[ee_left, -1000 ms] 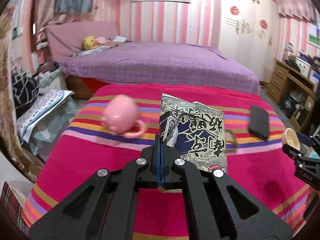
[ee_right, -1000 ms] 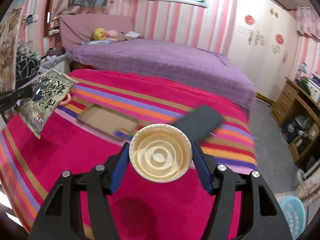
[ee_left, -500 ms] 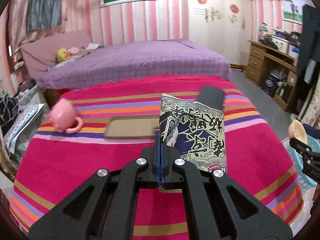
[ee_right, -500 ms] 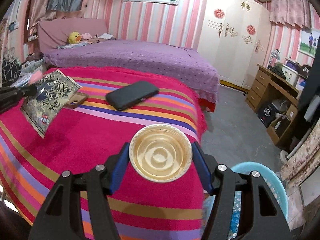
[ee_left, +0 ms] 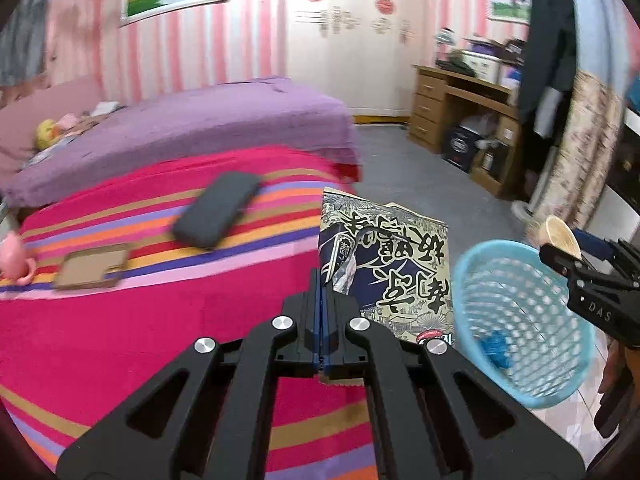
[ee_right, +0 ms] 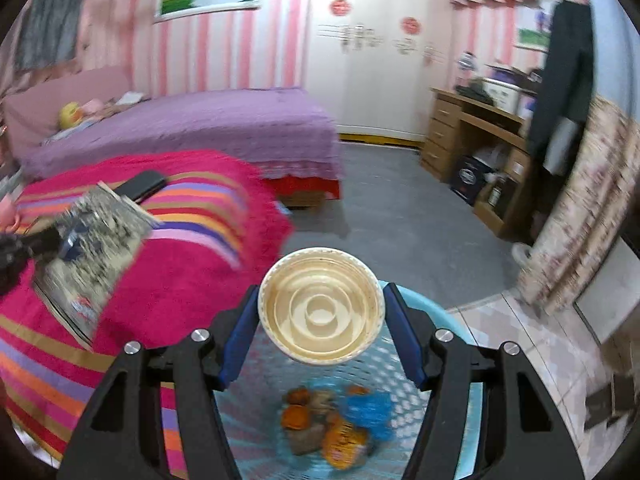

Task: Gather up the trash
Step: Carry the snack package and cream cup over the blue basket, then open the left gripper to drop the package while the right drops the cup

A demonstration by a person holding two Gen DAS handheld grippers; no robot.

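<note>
L gripper (ee_left: 322, 312): ur jaws pinched tight on snack wrapper (ee_left: 394, 260)
R gripper (ee_right: 320, 328): ur jaws clamping paper cup (ee_right: 320, 306), right over blue basket (ee_right: 452, 322)

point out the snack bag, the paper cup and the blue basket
snack bag (ee_left: 400, 264), left wrist view, printed front
paper cup (ee_right: 320, 308), right wrist view, inside bottom
blue basket (ee_left: 472, 276), left wrist view, near rim
</note>
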